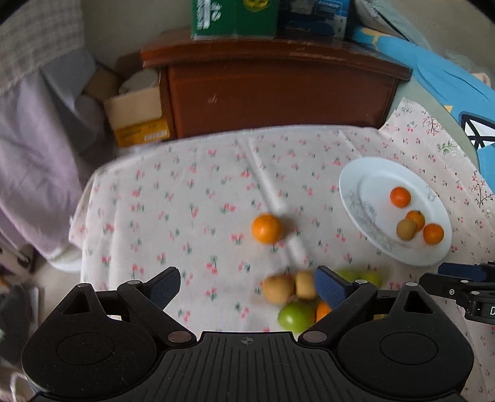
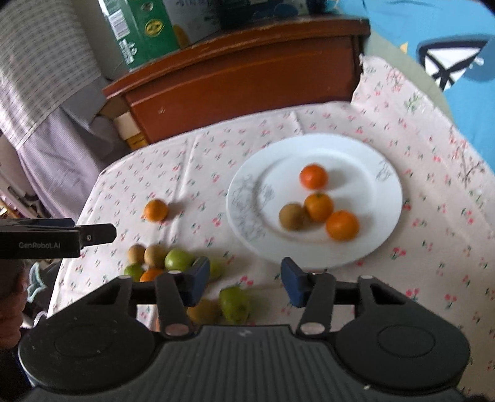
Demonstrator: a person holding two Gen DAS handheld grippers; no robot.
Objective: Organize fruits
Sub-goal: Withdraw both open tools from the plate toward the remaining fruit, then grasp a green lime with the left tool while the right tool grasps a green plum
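Right wrist view: white plate [image 2: 365,247] holds three oranges [image 2: 318,206] and a brown fruit [image 2: 292,217]; right hand-held gripper [image 2: 246,283] released.

Brown wooden cabinet [image 1: 278,92] behind table; green carton [image 1: 232,15] on top.

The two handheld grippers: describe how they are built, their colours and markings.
Both are black plastic. The left gripper and right gripper each have a ribbed central base, two round housings, angled link arms with metal pivot pins, and blue textured pads. From the right wrist view, the left one's side reads GenRobot.AI in white.
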